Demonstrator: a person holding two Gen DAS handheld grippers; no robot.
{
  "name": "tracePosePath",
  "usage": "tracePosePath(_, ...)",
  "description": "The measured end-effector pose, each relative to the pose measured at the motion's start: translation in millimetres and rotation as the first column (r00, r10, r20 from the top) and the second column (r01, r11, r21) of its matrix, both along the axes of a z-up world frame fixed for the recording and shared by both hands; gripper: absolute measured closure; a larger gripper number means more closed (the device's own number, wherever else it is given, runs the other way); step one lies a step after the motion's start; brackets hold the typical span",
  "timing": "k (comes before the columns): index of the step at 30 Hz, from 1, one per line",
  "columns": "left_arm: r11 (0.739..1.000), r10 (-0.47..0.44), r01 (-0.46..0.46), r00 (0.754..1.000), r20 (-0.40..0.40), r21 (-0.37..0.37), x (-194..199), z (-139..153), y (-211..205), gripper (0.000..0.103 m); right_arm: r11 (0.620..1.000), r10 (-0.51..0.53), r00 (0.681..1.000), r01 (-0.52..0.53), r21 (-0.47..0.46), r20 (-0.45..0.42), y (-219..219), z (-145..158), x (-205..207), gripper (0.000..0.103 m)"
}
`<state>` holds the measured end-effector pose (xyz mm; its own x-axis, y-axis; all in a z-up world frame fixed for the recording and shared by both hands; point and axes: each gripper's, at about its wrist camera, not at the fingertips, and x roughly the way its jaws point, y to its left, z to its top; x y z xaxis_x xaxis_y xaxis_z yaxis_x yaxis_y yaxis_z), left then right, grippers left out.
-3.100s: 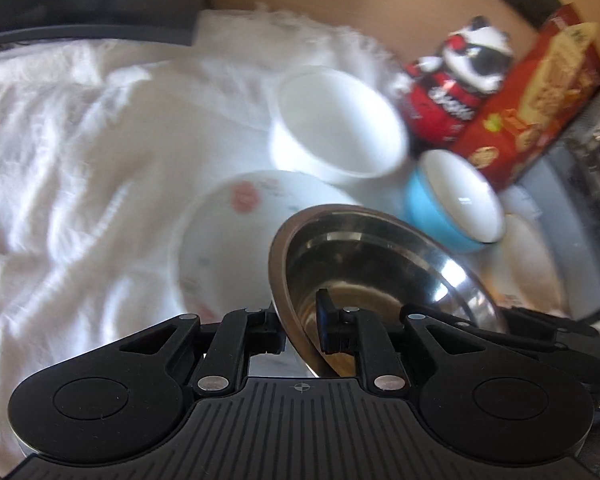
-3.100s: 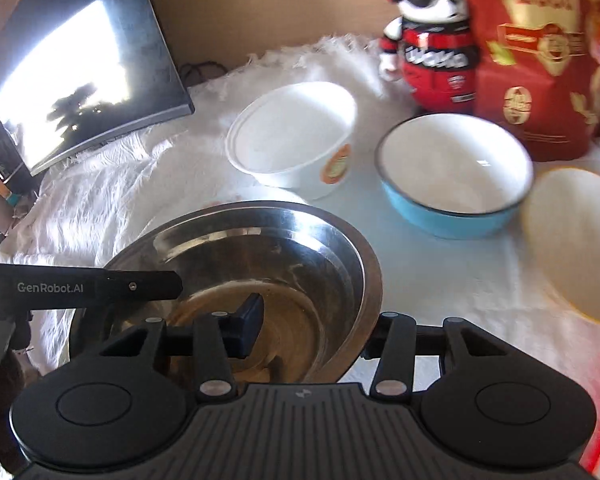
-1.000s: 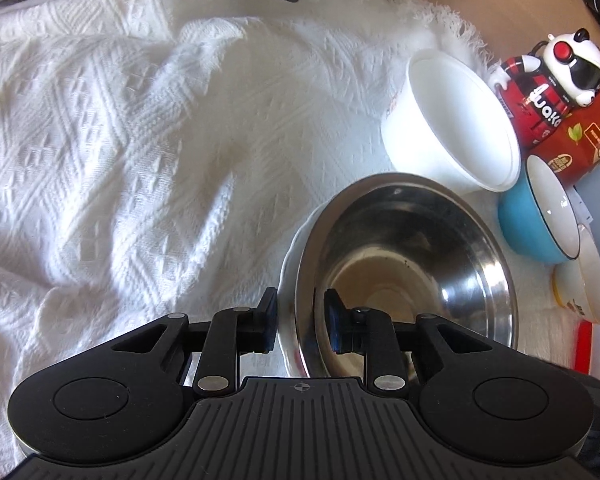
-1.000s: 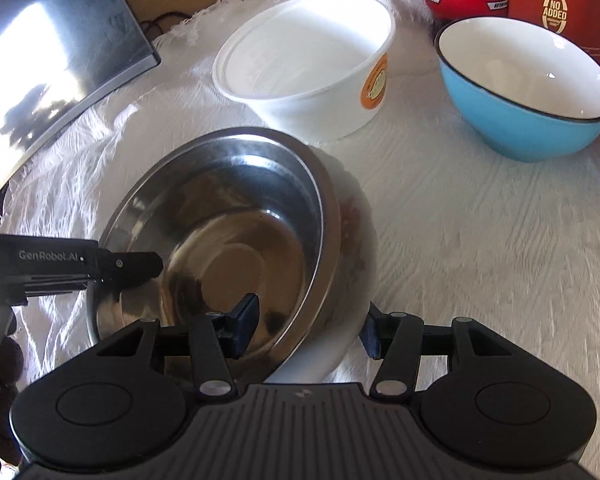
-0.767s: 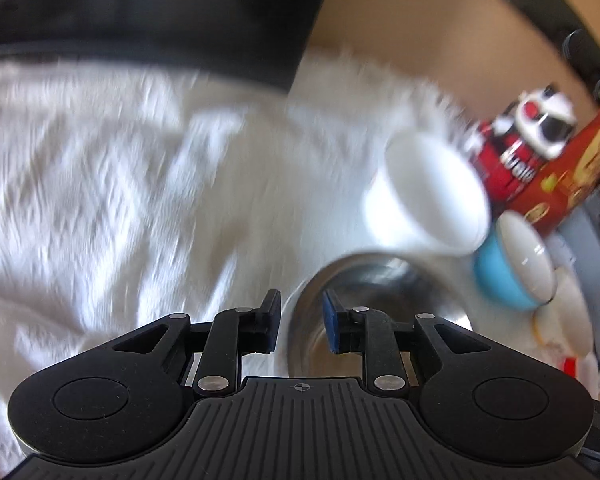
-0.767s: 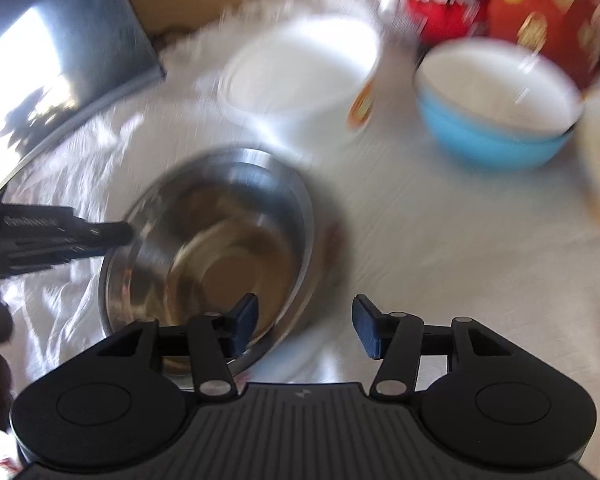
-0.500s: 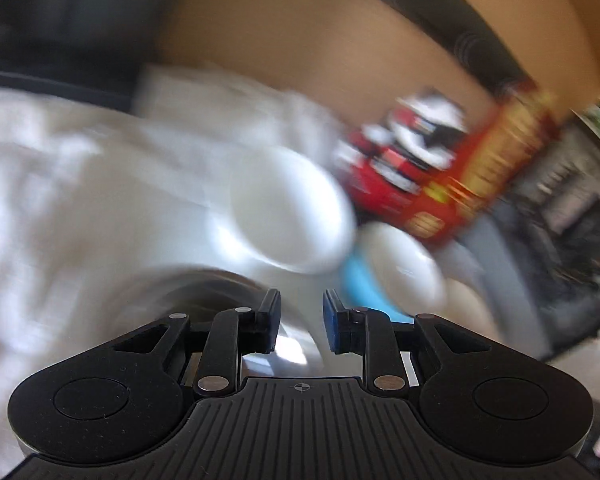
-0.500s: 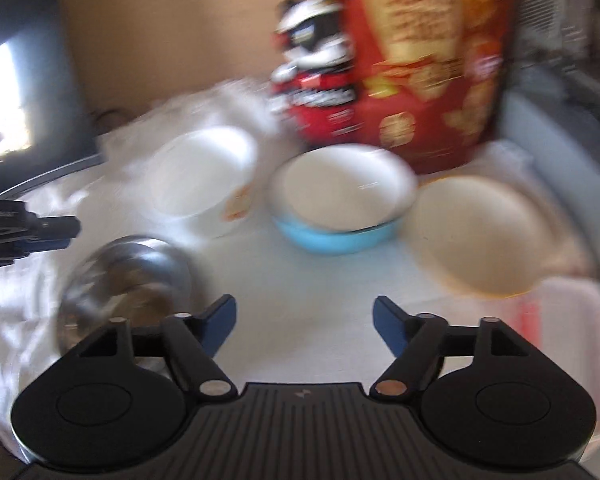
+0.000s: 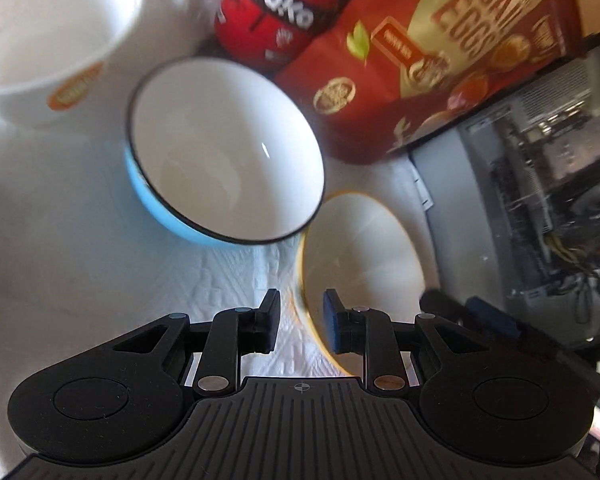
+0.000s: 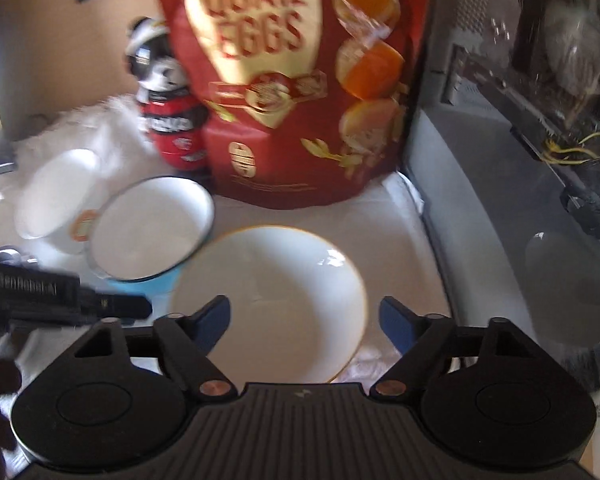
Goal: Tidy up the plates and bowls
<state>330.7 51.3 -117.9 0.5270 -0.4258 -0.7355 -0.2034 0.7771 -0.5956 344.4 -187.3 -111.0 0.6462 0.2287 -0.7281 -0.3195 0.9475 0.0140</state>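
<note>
A white bowl with a yellow rim [image 9: 360, 256] [image 10: 268, 292] sits on the white cloth, right of a blue bowl [image 9: 220, 148] [image 10: 148, 228]. A white paper bowl [image 9: 48, 36] [image 10: 56, 196] stands further left. My left gripper [image 9: 300, 320] is partly open, with the yellow-rimmed bowl's left rim passing between its fingers and gaps on both sides. My right gripper [image 10: 304, 322] hovers over the bowl's near side; its jaws are closing but still wide apart and do not touch it. The left gripper's body shows at the left of the right wrist view.
A red quail-egg bag [image 10: 300, 80] [image 9: 440, 52] and a panda figure on a red can [image 10: 168, 120] [image 9: 272, 20] stand right behind the bowls. A grey computer case [image 10: 500, 200] [image 9: 540, 180] walls off the right side. The white cloth [image 9: 80, 260] extends left.
Both grippers let go of the steel bowl, left it on the plate, and swung right to the yellow-rimmed bowl. The right jaws opened wider.
</note>
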Motion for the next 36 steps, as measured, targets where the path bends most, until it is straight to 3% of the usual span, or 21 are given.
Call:
tracePosePath(8,0.999,0.01,-0.009,0.999,-0.039,0.035,24,-20,-21,0.077,1.0,-0.028,0.996,0.028,-0.005,-0.08,-9,-39,56,0.029)
tracePosePath(11,0.999,0.018,-0.016,0.999,-0.035,0.047,26,-20,-19,0.077,0.999,-0.031,0.992,0.033,0.009,-0.123,-10,-55,72,0.035)
tracePosePath(15,0.999,0.02,-0.019,0.999,-0.047,0.029,26,-19,-17,0.081,0.999,-0.008,0.983,0.017,0.046,-0.184,-8,-70,85,0.055)
tracePosePath(16,1.0,0.019,-0.018,0.998,-0.052,0.022,25,-19,-15,0.082,0.998,0.008,0.979,0.004,0.058,-0.202,-7,-72,86,0.055)
tracePosePath(19,1.0,0.013,-0.012,0.999,-0.053,0.014,21,-19,-11,0.083,0.999,0.019,0.982,-0.012,0.04,-0.188,-4,-72,82,0.055)
tracePosePath(24,0.995,-0.011,0.018,0.998,-0.067,0.096,7,-13,-17,0.082,0.997,0.048,0.98,-0.035,0.072,-0.191,-7,-61,66,0.055)
tracePosePath(36,0.994,0.076,-0.068,0.993,-0.094,0.084,-57,-11,17,0.082,0.98,0.189,0.955,-0.167,0.112,-0.227,14,-56,23,0.055)
